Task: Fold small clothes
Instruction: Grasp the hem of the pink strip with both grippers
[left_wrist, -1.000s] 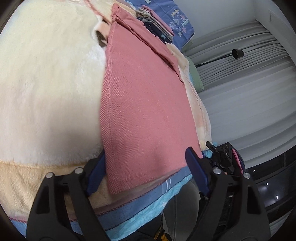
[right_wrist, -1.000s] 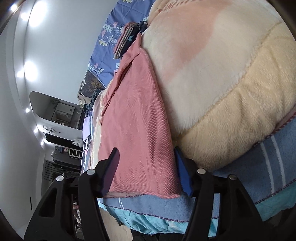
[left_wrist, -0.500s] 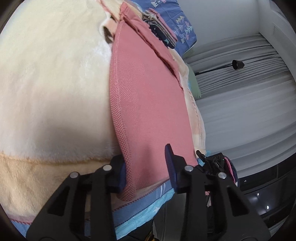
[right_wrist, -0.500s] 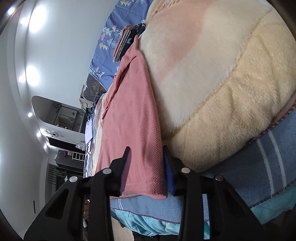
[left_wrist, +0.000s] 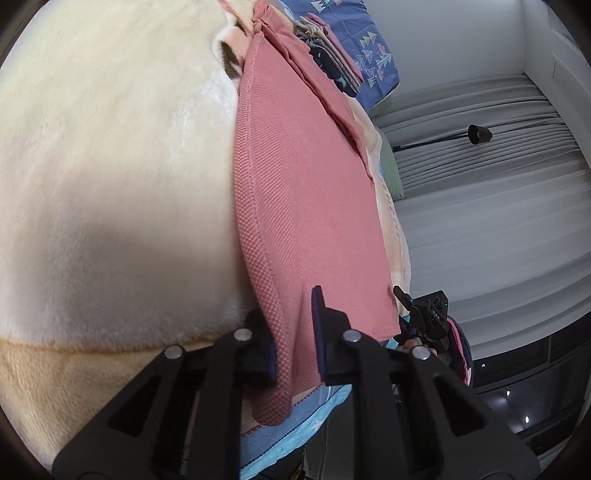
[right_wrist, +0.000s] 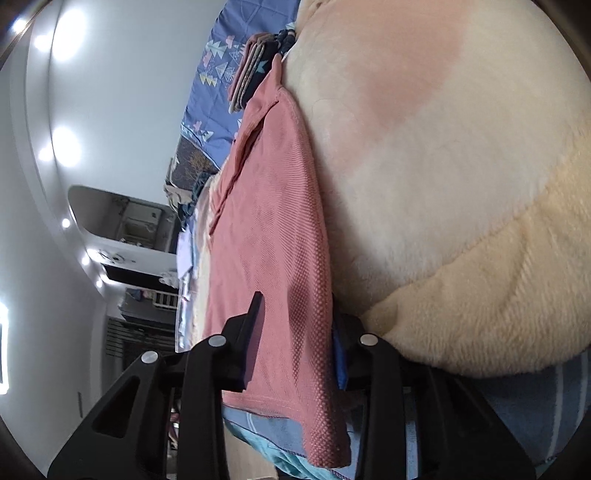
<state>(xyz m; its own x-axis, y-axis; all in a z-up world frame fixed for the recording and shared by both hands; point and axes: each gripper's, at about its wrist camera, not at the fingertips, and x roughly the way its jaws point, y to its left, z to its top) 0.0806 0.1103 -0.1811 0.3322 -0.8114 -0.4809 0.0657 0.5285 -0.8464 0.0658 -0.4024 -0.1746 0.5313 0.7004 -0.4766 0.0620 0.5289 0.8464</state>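
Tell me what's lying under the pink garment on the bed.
The pink garment lies on a cream fleece blanket, and its near hem overhangs a blue striped sheet. Whatever lies directly beneath the garment's middle is covered and cannot be seen.

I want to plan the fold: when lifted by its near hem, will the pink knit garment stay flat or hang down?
The pink knit garment will likely droop: its hem already bunches between the left claw's closing jaws. It looks thin, so probably light. The textured knit should resist slipping.
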